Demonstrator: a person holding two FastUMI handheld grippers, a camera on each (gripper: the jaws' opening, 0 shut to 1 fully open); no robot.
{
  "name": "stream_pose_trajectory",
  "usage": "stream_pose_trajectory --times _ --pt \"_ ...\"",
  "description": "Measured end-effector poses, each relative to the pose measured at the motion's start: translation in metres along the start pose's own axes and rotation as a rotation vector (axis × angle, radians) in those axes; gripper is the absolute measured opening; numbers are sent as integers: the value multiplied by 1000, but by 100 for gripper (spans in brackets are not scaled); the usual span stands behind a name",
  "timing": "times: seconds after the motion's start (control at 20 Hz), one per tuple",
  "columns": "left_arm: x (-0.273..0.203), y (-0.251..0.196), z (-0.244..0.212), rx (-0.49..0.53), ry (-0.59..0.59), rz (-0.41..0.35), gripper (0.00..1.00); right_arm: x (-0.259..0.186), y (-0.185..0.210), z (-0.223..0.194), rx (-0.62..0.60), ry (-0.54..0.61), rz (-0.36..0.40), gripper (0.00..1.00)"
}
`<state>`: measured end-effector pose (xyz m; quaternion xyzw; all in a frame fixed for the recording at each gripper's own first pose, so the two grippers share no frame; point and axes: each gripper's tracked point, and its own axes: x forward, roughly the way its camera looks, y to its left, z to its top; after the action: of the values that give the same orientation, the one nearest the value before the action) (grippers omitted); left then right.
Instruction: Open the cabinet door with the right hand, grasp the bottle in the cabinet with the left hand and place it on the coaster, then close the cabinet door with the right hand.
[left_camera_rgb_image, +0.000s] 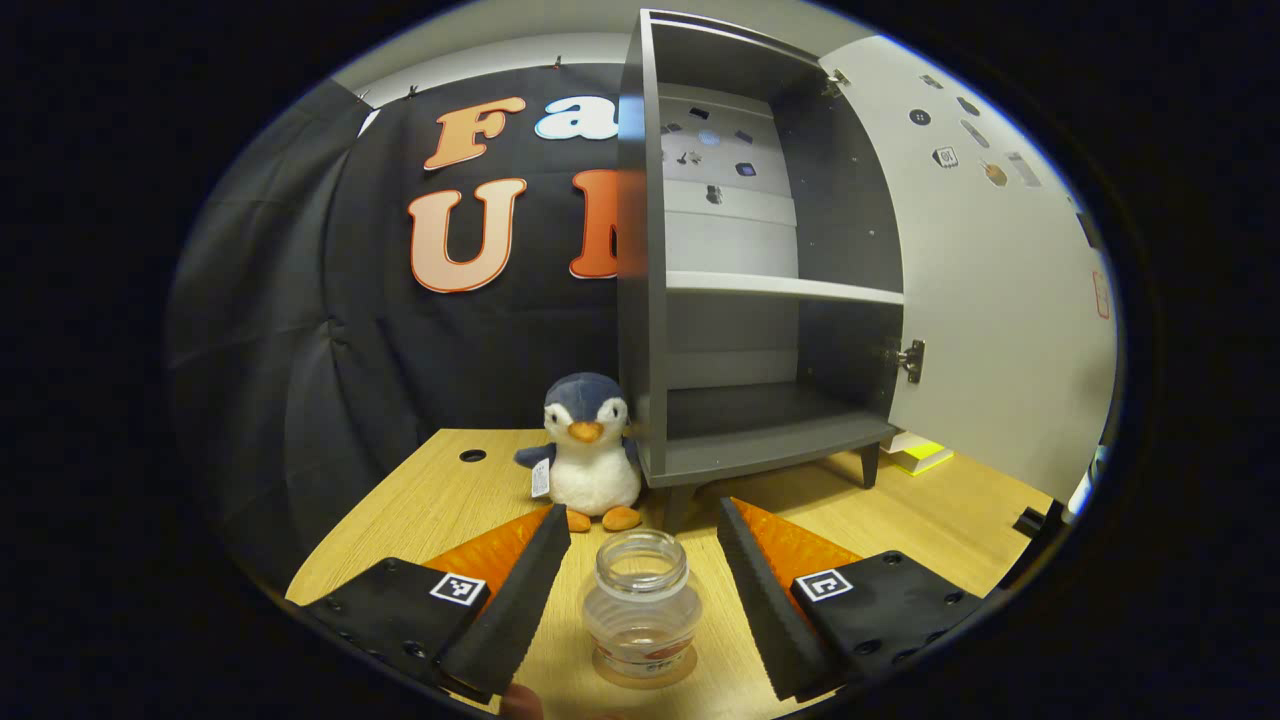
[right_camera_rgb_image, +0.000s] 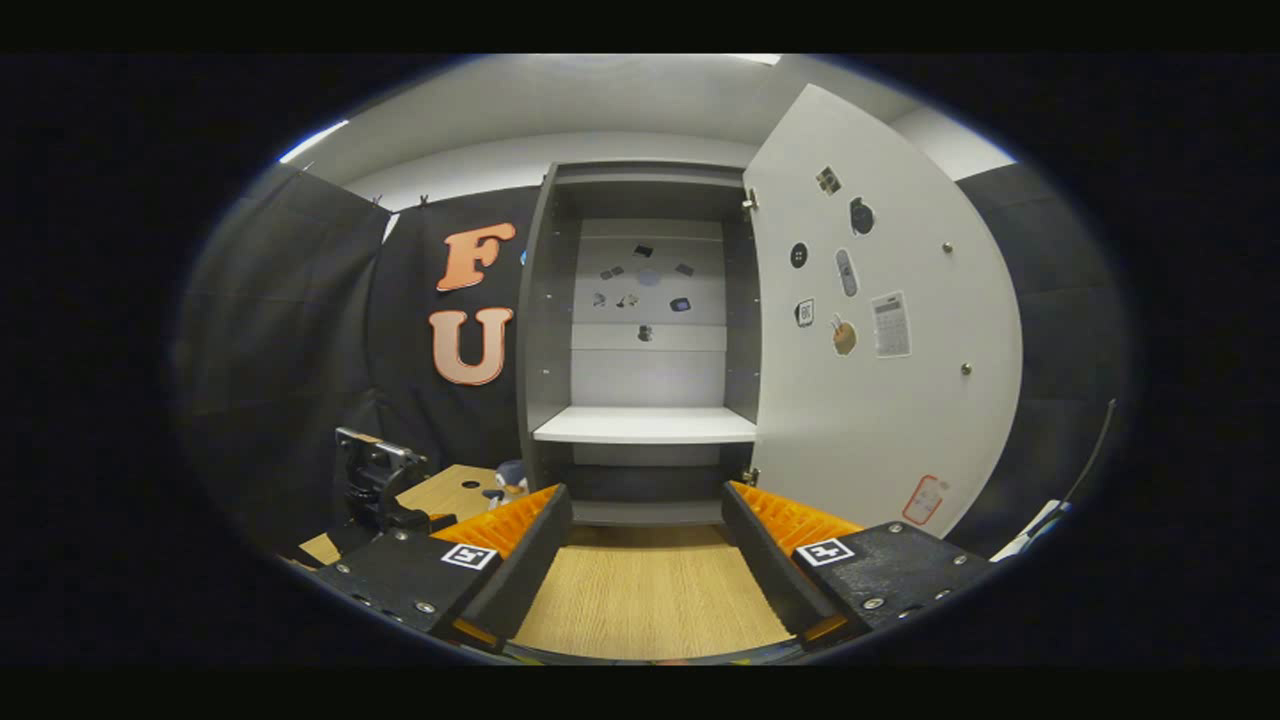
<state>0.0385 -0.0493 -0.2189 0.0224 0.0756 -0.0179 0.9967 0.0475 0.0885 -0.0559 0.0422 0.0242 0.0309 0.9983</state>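
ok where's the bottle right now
In the left gripper view the bottle stands upright on the coaster on the table, between the open left gripper fingers, just in front of the penguin toy.

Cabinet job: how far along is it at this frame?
Done: the cabinet door stands wide open, and the bottle stands on the coaster on the table, out of the cabinet. In hand: the left gripper is open, its fingers on either side of the bottle without touching it. Left: the right gripper, open and facing the cabinet, has yet to close the door.
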Motion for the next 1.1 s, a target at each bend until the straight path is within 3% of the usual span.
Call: stream_pose_trajectory --times 0.1,0.15,0.4,0.45,0.5,0.75,1.0,1.05,1.1 --pt "-2 1 19 -14 -30 4 97 -5 -6 10 1 -21 -9 98" --pt "-4 1 26 -14 -41 6 97 -8 -10 15 -3 -31 -16 93" --pt "-18 4 61 5 -77 23 97 -27 -40 39 -20 -80 -73 93" --pt "-23 4 70 10 -86 26 96 -31 -49 43 -28 -86 -91 98" --pt "-28 6 79 13 -98 38 97 -36 -60 48 -37 -91 -113 93" --pt "-52 9 116 0 -121 71 97 -56 -111 57 -54 -105 -205 93" --pt "-72 -5 153 -5 -158 57 96 -75 -168 63 -82 -116 -311 93" --pt "-76 -8 161 -12 -166 52 96 -78 -186 67 -88 -119 -348 98" --pt "-79 -10 166 -14 -171 55 96 -81 -201 70 -89 -123 -376 93"
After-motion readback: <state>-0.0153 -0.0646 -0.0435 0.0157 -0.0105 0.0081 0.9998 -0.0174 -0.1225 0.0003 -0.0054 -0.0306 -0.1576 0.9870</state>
